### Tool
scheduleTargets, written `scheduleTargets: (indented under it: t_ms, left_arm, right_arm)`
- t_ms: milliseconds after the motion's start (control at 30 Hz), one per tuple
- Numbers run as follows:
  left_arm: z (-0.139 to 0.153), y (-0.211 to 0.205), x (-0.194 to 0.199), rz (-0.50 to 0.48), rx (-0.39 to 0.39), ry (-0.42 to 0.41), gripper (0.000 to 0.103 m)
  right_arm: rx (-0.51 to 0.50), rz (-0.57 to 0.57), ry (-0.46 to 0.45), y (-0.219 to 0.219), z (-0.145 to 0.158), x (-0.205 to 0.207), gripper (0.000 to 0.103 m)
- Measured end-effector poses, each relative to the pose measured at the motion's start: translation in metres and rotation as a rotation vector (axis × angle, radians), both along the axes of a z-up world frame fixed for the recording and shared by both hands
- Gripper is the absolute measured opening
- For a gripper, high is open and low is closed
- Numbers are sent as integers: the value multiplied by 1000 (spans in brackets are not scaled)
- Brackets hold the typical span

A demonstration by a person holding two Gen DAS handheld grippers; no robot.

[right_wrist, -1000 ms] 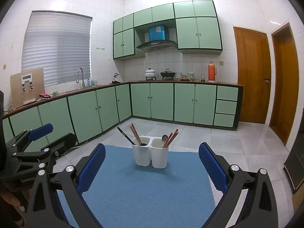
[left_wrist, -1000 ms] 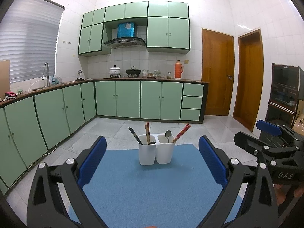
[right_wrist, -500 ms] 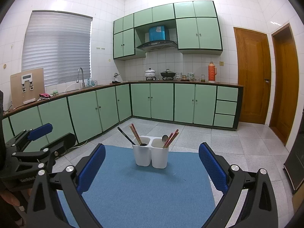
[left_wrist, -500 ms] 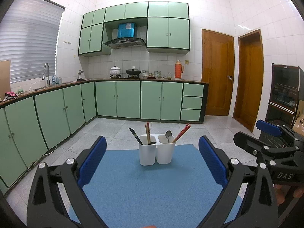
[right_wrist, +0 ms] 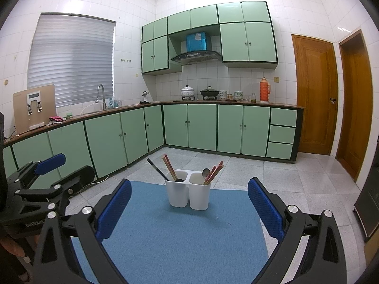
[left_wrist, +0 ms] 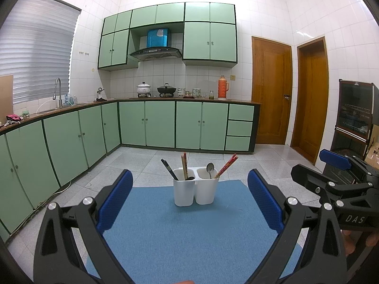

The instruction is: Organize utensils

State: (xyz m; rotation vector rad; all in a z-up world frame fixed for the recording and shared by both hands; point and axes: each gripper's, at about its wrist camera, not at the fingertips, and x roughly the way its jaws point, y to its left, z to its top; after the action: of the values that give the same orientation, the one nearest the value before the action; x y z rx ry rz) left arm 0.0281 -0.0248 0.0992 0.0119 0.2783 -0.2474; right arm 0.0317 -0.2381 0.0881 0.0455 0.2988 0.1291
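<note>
"DAS" on right gripper (left_wrist: pixel 341 189), "GenRobo" on left gripper (right_wrist: pixel 35 184)

The white holder (left_wrist: pixel 195 190) hides the lower ends of its utensils (left_wrist: pixel 183 169).

White tiled walls (left_wrist: pixel 308 11) enclose a kitchen with a pale grey tiled floor (right_wrist: pixel 296 179). Mint-green base cabinets (left_wrist: pixel 161 123) run in an L under a dark countertop (right_wrist: pixel 236 103); matching wall cabinets (right_wrist: pixel 246 40) flank a range hood (left_wrist: pixel 155 53). A window with closed blinds (right_wrist: pixel 71 59) sits above the sink tap (right_wrist: pixel 100 94). Two wooden doors (left_wrist: pixel 271 90) stand at the right. Light glares off the upper wall.
</note>
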Motion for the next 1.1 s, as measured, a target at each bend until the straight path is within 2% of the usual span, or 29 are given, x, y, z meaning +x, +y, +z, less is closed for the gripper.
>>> scheduleTargets:
  t_ms: [1100]
  left_arm:
    - [-1,0,0,0,0,0,95]
  right_arm:
    - [-3,1,1,2,0,-1,96]
